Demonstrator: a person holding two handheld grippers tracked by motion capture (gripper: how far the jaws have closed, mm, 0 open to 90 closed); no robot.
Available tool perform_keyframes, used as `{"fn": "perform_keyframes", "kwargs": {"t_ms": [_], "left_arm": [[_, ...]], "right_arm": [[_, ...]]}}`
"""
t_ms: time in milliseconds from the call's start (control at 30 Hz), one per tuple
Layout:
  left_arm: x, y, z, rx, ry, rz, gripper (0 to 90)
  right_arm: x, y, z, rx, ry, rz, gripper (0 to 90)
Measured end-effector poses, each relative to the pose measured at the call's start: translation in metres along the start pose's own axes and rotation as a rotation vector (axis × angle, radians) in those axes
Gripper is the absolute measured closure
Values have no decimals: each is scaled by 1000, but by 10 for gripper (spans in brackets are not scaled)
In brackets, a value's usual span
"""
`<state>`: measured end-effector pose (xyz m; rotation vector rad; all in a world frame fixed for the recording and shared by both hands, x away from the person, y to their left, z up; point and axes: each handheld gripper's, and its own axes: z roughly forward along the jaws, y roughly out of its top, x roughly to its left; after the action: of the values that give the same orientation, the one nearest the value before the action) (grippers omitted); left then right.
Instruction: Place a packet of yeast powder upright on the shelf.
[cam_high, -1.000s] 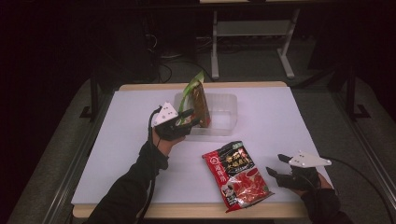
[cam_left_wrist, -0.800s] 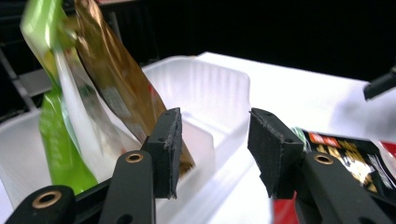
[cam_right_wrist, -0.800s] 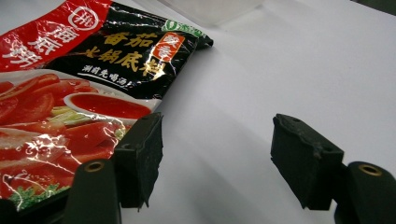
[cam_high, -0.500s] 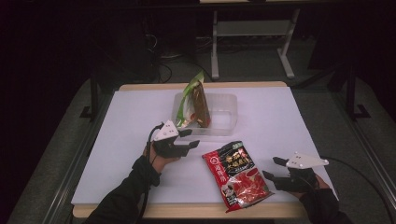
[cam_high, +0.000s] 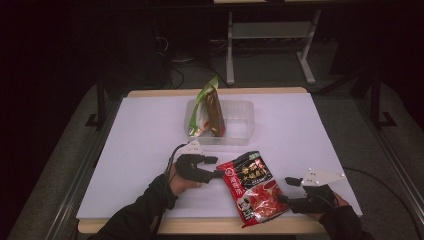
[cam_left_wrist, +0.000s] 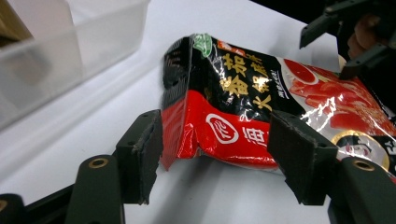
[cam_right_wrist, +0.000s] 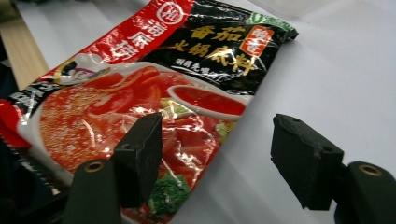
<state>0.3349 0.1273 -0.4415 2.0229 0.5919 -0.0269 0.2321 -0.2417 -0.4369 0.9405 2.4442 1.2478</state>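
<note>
I'm sitting at the white table (cam_high: 135, 150) with a gripper in each hand, and the red pouch (cam_high: 253, 192) is lying flat near the front edge, right between them. My left gripper (cam_high: 214, 167) is hovering at about 9 o'clock of the pouch, jaws spread wide and pointing at its upper left corner; in the left gripper view that corner of the red pouch (cam_left_wrist: 261, 112) is sitting in the gap between the two pads, curling up a bit off the table, but nothing is pinching it. My right gripper (cam_high: 286, 190) is sitting at about 3 o'clock of the pouch near its lower end, jaws also gaping, and in the right gripper view the red pouch (cam_right_wrist: 140, 88) is showing past the left pad while the right pad is hanging over bare table. Out at 12 o'clock from the pouch, a clear tub (cam_high: 235, 122) is sitting toward the middle of the table, with a green packet (cam_high: 207, 110) standing up in its left side, leaning a little.
</note>
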Motion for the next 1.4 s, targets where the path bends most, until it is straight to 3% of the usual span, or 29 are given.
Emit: {"fn": "perform_keyframes", "kwargs": {"t_ms": [100,300,500,667,800,1133,1400], "left_arm": [[1,0,4,5,0,-23,321],[0,-1,14,48,19,-20,267],[0,-1,24,72,-1,-35,268],[1,0,29,94,-14,-48,302],[-1,1,32,105,-44,-50,344],[-4,4,40,101,-62,-55,443],[-6,9,50,111,-74,-63,394]], "right_arm": [[1,-2,0,7,26,16,350],[1,-4,2,34,69,82,356],[-5,-9,6,61,118,185,359],[-8,-12,15,89,234,260,354],[-4,-7,19,107,230,224,372],[-5,-8,20,102,228,236,487],[-4,-6,20,75,182,211,572]]}}
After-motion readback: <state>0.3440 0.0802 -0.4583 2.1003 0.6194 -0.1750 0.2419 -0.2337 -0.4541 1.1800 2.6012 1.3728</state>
